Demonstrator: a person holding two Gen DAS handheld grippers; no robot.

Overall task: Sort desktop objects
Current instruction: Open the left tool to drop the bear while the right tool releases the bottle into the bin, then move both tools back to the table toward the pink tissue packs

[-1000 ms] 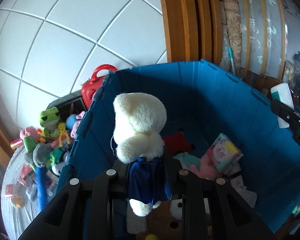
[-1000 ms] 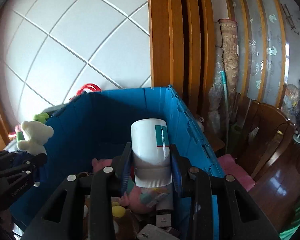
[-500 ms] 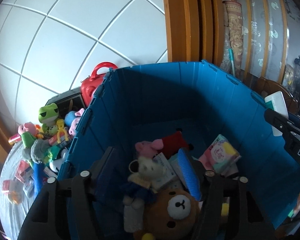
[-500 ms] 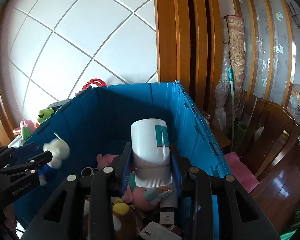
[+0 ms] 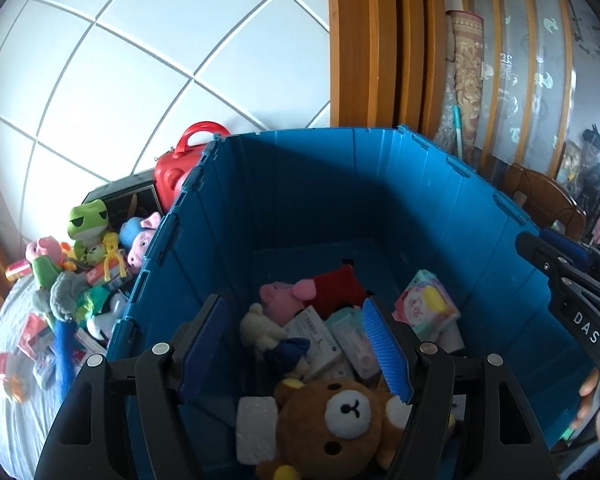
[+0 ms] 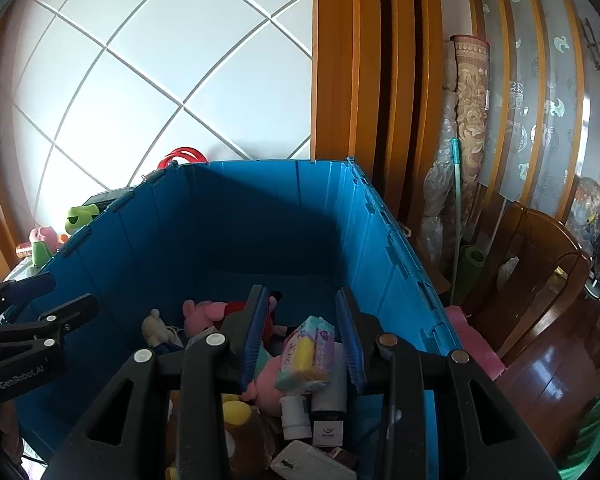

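- Both loads are now lying in the blue crate (image 5: 380,200): white plush (image 5: 260,330) lower centre, white bottle (image 6: 328,384) lower centre.
- Left gripper (image 5: 296,344) and right gripper (image 6: 302,340) are hanging released, empty.
- Lifting clear of the rim is advisable before reaching the worktop (image 5: 16,424) pile at lower left.

The bear (image 5: 348,420) is cut off by the lower edge of the left view, and the left tool (image 5: 296,344) arms cover its sides. The crate (image 5: 320,200) wall hides part of the toy pile (image 5: 88,272) on the desk (image 5: 4,420). In the right view, the right tool (image 6: 302,332) covers part of the pink plush (image 6: 268,384) and bottles (image 6: 296,416). The hand (image 5: 598,412) shows only fingertips at the left view's edge. Box labels are too small to read.
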